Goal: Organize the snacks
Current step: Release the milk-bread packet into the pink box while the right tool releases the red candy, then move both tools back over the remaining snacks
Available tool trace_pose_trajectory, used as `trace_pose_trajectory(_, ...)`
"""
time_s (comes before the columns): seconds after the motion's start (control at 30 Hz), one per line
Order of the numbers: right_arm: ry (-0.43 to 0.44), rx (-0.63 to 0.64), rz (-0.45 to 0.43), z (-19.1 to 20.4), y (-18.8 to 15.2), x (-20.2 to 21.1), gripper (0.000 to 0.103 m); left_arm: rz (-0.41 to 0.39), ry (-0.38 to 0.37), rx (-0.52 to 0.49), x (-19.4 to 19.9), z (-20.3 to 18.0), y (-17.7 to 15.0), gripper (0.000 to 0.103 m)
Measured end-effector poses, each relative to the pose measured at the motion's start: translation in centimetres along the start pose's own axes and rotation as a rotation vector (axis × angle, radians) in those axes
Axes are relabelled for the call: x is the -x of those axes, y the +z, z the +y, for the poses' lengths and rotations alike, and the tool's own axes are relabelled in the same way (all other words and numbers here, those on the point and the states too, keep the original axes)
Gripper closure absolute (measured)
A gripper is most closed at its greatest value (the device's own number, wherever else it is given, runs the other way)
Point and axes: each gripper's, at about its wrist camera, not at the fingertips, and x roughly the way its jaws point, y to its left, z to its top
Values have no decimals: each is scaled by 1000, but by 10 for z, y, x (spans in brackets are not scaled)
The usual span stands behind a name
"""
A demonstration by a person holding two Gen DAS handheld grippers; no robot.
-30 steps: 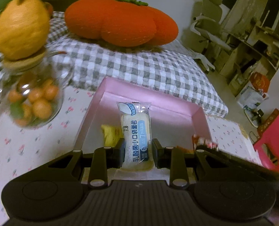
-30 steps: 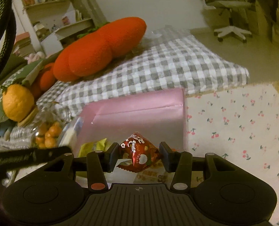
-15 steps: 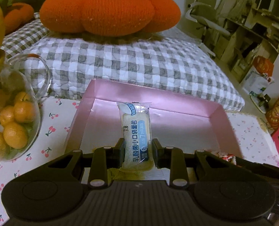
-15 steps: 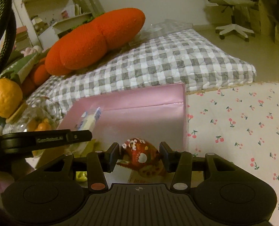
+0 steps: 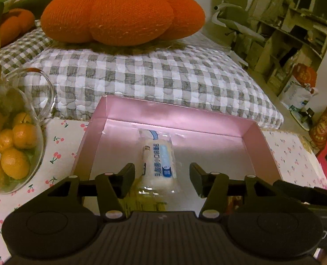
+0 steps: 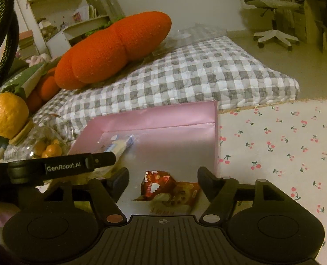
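Note:
A pink box point(image 5: 170, 114) lies open on the cherry-print cloth. My left gripper point(image 5: 162, 175) is open over its near part; a white and blue bread packet point(image 5: 160, 164) lies on the box floor between and beyond the fingers. A yellow packet point(image 5: 145, 203) lies under the gripper. In the right wrist view my right gripper point(image 6: 163, 180) is open above the box point(image 6: 154, 119). A red snack packet point(image 6: 157, 183) lies between its fingers, on an orange packet point(image 6: 178, 196). The bread packet point(image 6: 119, 145) and left gripper's finger point(image 6: 75, 165) show at left.
A glass jar of small oranges point(image 5: 11, 145) stands left of the box, with a large orange on its lid point(image 6: 9, 112). A checked mattress point(image 5: 141, 77) with an orange pumpkin cushion point(image 5: 121, 13) lies behind. Cherry cloth point(image 6: 284, 145) extends right.
Both grippers have opened. The bread packet dropped from the left gripper onto the box floor, and the red packet dropped from the right gripper into the box.

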Motion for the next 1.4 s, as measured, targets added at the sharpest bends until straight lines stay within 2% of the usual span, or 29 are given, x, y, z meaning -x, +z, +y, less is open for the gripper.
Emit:
trace_pose_trajectory(0.27, -9, 18, -3, 2, 0, 24, 27, -14, -18, -9, 28, -1, -8, 30)
trace_pose_trajectory(0.53, -13, 60, -9, 6, -4, 58, 24, -17, -24, -35, 59, -7, -25, 21)
trace_pose_trajectory(0.6, -20, 72, -6, 7, -6, 67, 21, -18, -24, -29, 66, -8, -30, 15)
trace_pose_trajectory(0.9, -34, 118, 7, 13, -17, 102, 18, -16, -12, -37, 102, -17, -50, 6)
trace_pose_trajectory(1.13, -4, 124, 5, 13, -29, 128, 15, -4, 8, -57, 128, -18, -76, 1)
trace_pose_trajectory(1.4, -30, 108, 27, -7, -46, 137, 14, 17, 13, -90, 132, -16, -113, 1)
